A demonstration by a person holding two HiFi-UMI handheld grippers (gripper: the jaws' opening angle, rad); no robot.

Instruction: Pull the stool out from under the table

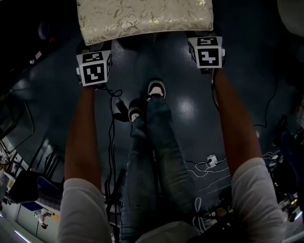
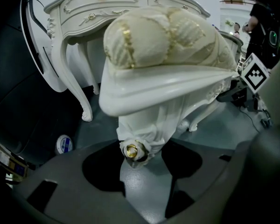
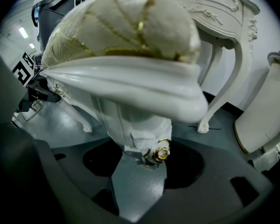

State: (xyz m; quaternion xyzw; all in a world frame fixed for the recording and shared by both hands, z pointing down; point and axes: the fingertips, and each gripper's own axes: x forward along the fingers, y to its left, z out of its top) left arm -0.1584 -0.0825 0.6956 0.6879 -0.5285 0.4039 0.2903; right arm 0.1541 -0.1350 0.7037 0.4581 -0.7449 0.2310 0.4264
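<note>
On the dark floor (image 1: pixel 192 110) just before the white carved dressing table (image 2: pixel 107 6): white carved stool (image 1: pixel 144 9), cream-and-gold brocade cushion; left gripper (image 2: pixel 141 174) and right gripper (image 3: pixel 137 176) each clamped wide on a front corner leg (image 2: pixel 142 125); hazard, judged: uneven pulling slews it, glossy legs slip free.

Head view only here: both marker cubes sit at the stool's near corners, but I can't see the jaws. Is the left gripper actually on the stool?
Observer: Yes. The left gripper has its jaws closed on a carved corner leg of the stool, the one with the gold knob.
Operator: And the right?
Observer: Same there: the right gripper is closed on the other near leg.
Operator: Where's the table?
Observer: The white table stands directly behind the stool, drawers facing us. Whether the seat has cleared it, I can't tell.
</note>
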